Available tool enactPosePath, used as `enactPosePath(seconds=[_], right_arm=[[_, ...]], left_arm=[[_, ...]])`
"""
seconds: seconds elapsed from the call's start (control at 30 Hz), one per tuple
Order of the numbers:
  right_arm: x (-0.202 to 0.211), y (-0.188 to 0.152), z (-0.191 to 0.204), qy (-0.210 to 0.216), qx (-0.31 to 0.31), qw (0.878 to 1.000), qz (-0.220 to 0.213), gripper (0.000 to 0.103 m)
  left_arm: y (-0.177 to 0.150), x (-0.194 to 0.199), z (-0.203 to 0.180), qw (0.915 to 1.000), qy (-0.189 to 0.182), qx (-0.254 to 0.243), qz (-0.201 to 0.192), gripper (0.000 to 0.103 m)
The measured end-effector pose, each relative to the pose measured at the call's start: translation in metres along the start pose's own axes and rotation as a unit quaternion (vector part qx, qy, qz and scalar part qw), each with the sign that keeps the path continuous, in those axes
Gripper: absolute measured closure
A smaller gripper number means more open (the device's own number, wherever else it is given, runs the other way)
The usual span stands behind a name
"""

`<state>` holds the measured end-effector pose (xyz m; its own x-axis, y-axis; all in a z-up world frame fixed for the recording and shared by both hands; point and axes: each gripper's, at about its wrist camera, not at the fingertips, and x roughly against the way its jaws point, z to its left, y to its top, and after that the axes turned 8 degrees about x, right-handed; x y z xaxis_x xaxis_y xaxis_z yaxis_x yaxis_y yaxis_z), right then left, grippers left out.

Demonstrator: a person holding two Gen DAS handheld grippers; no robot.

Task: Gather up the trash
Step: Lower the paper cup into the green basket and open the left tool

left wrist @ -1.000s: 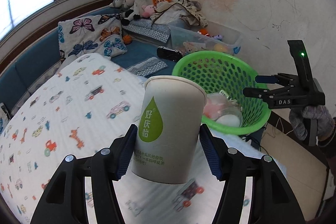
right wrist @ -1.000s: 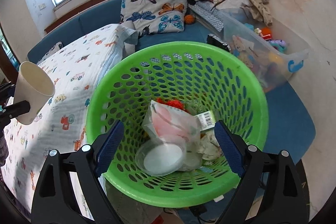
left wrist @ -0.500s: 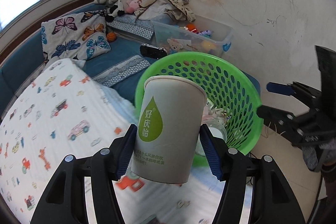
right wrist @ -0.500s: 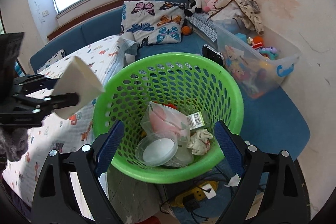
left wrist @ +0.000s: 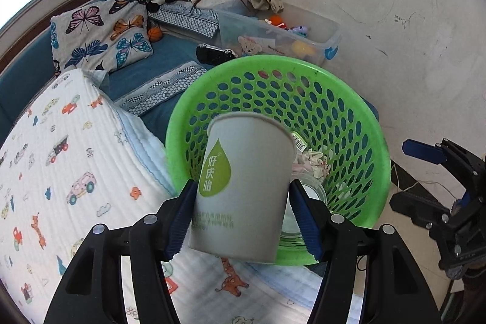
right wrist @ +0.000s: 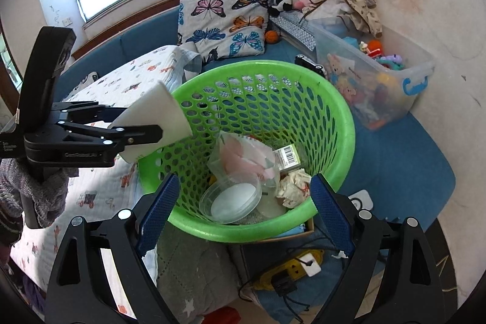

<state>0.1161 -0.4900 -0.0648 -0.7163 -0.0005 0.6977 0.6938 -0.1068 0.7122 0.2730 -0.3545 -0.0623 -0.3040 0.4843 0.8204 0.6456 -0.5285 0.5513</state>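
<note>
Left gripper (left wrist: 241, 220) is clamped on the paper cup (left wrist: 243, 190), blue pads (left wrist: 182, 217) pressed flat on both sides of its lower wall, jaws roughly half spread because the cup fills them. Cup is white with a green drop logo, mouth tipped forward toward the green basket (left wrist: 358, 123). From the right wrist view the same cup (right wrist: 153, 119) hangs at the basket's (right wrist: 343, 123) near-left rim, mouth just over the edge, base outside it (not yet clear of the rim on that side).

Right gripper (right wrist: 241, 217) has its jaws spread wide with nothing between the pads; it hovers over the basket's near rim, which sits between the fingers but no contact shows. Looks like it is just standing by.

Step in hand: carrying the cup to the drop, last stretch of the transfer. Basket already holds a clear plastic lid (right wrist: 232, 199), a crumpled tissue (right wrist: 293, 182), a pink wrapper and a barcoded box, so collection seems well along.

Next move calls for pushing the cup a bit further over the basket opening so the whole body is inside the rim line, then spreading the left jaws. Releasing too early risks the cup bouncing off the rim onto the quilt (left wrist: 76, 172) beside it.
</note>
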Motion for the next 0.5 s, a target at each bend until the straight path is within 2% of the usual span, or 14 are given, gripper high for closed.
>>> enactPosePath(seconds=[0.3,0.5], right_arm=[[0.001,-0.001,0.008,0.004,-0.001,1.0,0.0,0.016],[0.005,-0.001,0.019,0.008,0.006,1.0,-0.004,0.016]], left_arm=[[-0.002,0.009,0.002,0.9999,-0.006,0.008,-0.011,0.032],[-0.01,0.03,0.009,0.9992,-0.007,0.021,-0.032,0.027]])
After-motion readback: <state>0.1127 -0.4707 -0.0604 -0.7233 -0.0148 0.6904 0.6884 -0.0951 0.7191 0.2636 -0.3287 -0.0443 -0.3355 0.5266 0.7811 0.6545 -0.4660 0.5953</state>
